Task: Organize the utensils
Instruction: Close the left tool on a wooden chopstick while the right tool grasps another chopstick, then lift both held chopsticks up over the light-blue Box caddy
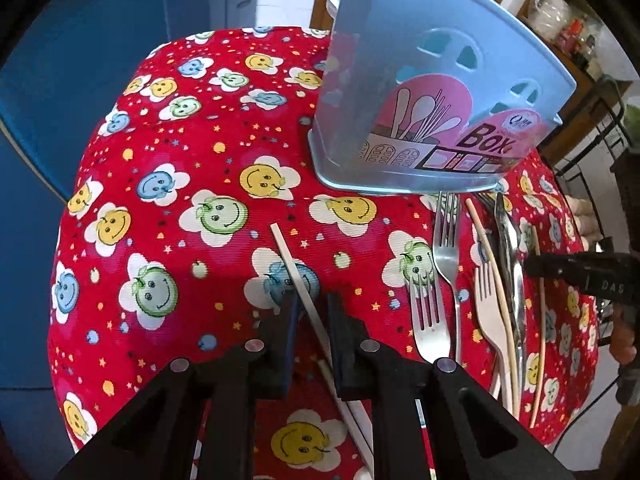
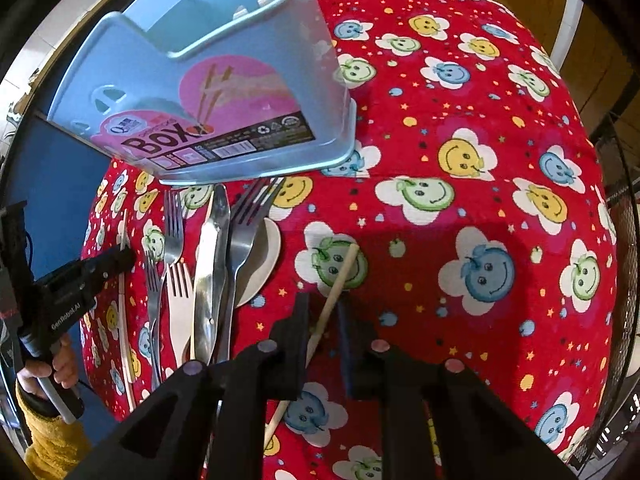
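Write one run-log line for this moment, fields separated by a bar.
left gripper: around white chopstick | right gripper: around beige chopstick | blue holder: empty | cutlery pile: on cloth

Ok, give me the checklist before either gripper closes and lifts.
1. White chopstick lies between the jaws of the left gripper: ok.
2. Beige chopstick lies between the jaws of the right gripper: ok.
3. Jaws clamped on the chopsticks: not ok, both stand open with gaps showing.
4. Both chopsticks lie apart from the forks: ok.
5. Blue box stands upright on the cloth: ok.
6. Box compartments free inside: cannot tell, only part of the interior shows.
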Tool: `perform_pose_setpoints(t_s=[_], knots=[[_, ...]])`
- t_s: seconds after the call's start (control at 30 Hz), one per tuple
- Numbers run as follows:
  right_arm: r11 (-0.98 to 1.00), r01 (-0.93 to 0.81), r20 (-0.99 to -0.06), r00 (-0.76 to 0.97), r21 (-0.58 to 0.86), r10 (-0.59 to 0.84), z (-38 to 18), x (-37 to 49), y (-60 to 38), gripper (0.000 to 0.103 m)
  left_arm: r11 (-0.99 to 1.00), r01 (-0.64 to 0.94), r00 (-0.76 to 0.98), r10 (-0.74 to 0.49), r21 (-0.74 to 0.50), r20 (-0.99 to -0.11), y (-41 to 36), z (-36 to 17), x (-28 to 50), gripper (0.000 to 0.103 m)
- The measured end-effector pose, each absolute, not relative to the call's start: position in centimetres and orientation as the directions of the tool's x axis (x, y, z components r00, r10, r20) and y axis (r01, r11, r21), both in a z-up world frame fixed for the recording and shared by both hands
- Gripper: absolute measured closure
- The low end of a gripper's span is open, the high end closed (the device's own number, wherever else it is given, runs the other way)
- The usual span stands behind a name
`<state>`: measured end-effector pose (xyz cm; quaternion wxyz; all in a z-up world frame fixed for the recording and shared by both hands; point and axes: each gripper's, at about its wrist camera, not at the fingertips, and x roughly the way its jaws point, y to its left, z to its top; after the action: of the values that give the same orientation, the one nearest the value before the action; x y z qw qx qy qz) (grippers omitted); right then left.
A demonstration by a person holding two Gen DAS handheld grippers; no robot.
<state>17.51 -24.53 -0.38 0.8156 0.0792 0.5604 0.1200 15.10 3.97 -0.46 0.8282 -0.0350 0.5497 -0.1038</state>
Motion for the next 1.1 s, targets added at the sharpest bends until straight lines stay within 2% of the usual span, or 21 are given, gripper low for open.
perform_pose_setpoints(t_s=[0.23,0.5,0.6,0.73,1.1], knots=[[0.959,-0.094,-0.882,0.375,0.269,0.284,-0.4,17.6,-24.5,0.087,0.968,0.167,0.382,-0.24,-0.189,-0.892,3.9,-1.0,15.4,0.089],[0.947,-0.114,-0.85,0.419,0.3,0.319,-0.4,16.1,-24.7,0.093,0.957,0.169,0.432,-0.286,-0.234,-0.855,4.7,0.2,14.9,0.093],[0.935,-0.135,-0.821,0.449,0.327,0.352,0.3,15.1,-24.9,0.095,0.955,0.181,0.481,-0.296,-0.237,-0.825,4.7,1.4,13.9,0.096],[0.94,-0.175,-0.775,0.532,0.294,0.342,1.9,13.3,-24.7,0.096,0.949,0.191,0.537,-0.316,-0.252,-0.782,4.6,3.0,12.1,0.098],[0.924,-0.249,-0.615,0.691,0.291,0.38,6.9,9.5,-24.3,0.097,0.936,0.227,0.682,-0.351,-0.27,-0.642,4.2,8.5,8.4,0.099]])
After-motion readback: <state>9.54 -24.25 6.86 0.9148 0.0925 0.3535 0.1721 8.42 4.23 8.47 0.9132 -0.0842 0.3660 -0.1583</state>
